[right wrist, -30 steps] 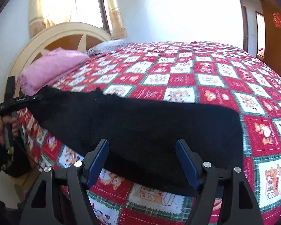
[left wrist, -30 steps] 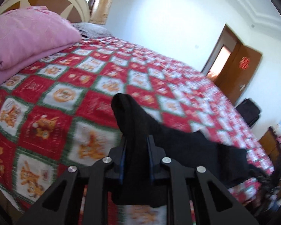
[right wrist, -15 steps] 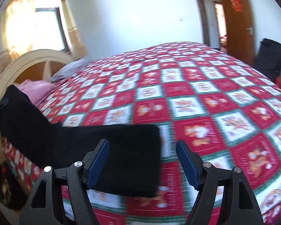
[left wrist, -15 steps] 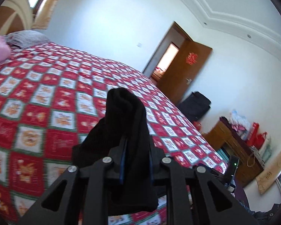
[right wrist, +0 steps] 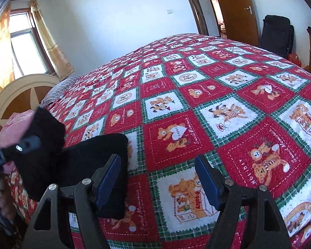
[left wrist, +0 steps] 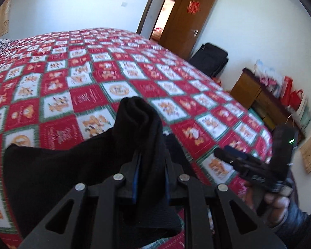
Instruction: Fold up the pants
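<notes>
Black pants (left wrist: 58, 166) lie near the front edge of a bed with a red, white and green bear quilt (left wrist: 114, 68). My left gripper (left wrist: 150, 161) is shut on a bunched end of the pants, which sticks up above the fingers and drapes back down to the left. In the right wrist view the pants (right wrist: 89, 157) form a folded dark slab at the lower left, with the left gripper (right wrist: 20, 148) holding the raised end. My right gripper (right wrist: 158, 178) stands wide open over bare quilt (right wrist: 217, 108), its left finger at the fold's edge and nothing between the pads.
A pink pillow (right wrist: 14, 124) and a cream headboard (right wrist: 16, 91) are at the bed's left end. A brown door (left wrist: 186, 20), a black bag (left wrist: 209, 60) and a wooden cabinet (left wrist: 257, 97) with red bags stand beyond the bed. A hand (left wrist: 273, 205) holds the right gripper (left wrist: 238, 157).
The left gripper has carried the held end of the pants across toward the right gripper, doubling the cloth over. The right gripper has slid sideways off the pants onto bare quilt, still open.
</notes>
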Demonstrator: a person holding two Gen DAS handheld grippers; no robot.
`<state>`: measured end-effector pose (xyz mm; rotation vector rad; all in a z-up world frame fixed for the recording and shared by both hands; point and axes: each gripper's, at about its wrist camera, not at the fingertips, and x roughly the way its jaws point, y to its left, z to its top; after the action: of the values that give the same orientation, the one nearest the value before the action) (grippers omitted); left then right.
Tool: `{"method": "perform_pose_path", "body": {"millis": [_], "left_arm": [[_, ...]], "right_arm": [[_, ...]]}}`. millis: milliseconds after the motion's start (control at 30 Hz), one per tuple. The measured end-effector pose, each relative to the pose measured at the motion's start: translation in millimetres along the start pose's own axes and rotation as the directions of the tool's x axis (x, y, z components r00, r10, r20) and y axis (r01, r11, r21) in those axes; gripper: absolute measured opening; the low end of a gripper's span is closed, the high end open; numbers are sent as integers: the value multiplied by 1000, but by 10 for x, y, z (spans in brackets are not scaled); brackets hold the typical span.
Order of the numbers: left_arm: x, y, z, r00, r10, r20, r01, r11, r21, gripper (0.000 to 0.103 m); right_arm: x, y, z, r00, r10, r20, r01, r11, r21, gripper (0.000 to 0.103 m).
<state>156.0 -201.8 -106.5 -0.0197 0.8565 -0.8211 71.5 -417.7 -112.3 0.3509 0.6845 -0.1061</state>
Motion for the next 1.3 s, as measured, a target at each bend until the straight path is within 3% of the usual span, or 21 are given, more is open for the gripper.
{"method": "perform_pose_path", "body": {"millis": [133,267,367,433,567,667,767,867,933,967,1033,1100,1200,1300], "left_arm": [[172,-133,-99,1000,19,-2,-19,999,27,23],[14,-259,-159,998,-53,36,51,997,54,29],[-198,-338,-206,994,-63,94,54,994,90,43],[-436,-345,-276,985,-50,163,31,993,117,60],[-630,-156,-367,969,62,238,-89,991,104,68],[-618,103,-451,946,208,248,-232,970,74,73],[-567,360,-497,948,233,217,-238,971,-4,74],[-521,528,-545,938,285,199,-280,959,-54,81],[-487,603,-563,943,274,188,-265,961,-75,81],[-470,629,-581,945,272,182,-261,962,-81,81],[-453,657,-597,947,270,175,-259,962,-87,81],[-471,675,-622,948,264,176,-252,964,-89,81],[-469,665,-619,949,261,179,-249,965,-86,84],[-424,662,-625,944,279,178,-270,960,-75,92]], "right_arm": [[49,-72,-13,1000,-1,-3,1,1000,12,75],[87,-97,-25,1000,25,-7,-25,1000,15,75],[70,-83,-27,997,81,0,-81,996,28,75],[43,-37,-33,992,124,3,-124,992,25,75],[23,118,-54,972,234,-28,-232,972,46,77],[68,315,-35,954,294,-68,-290,955,54,78],[115,474,0,946,310,-91,-307,951,44,79],[292,615,16,939,306,-157,-300,952,63,79],[438,713,-28,947,236,-220,-233,972,40,79],[479,716,-55,945,233,-230,-229,972,44,74],[486,756,-92,940,237,-246,-241,970,15,23],[378,746,-74,943,253,-215,-259,966,-4,17],[183,731,-3,947,277,-163,-283,959,-19,15],[191,628,5,957,237,-165,-241,970,-4,15]]}}
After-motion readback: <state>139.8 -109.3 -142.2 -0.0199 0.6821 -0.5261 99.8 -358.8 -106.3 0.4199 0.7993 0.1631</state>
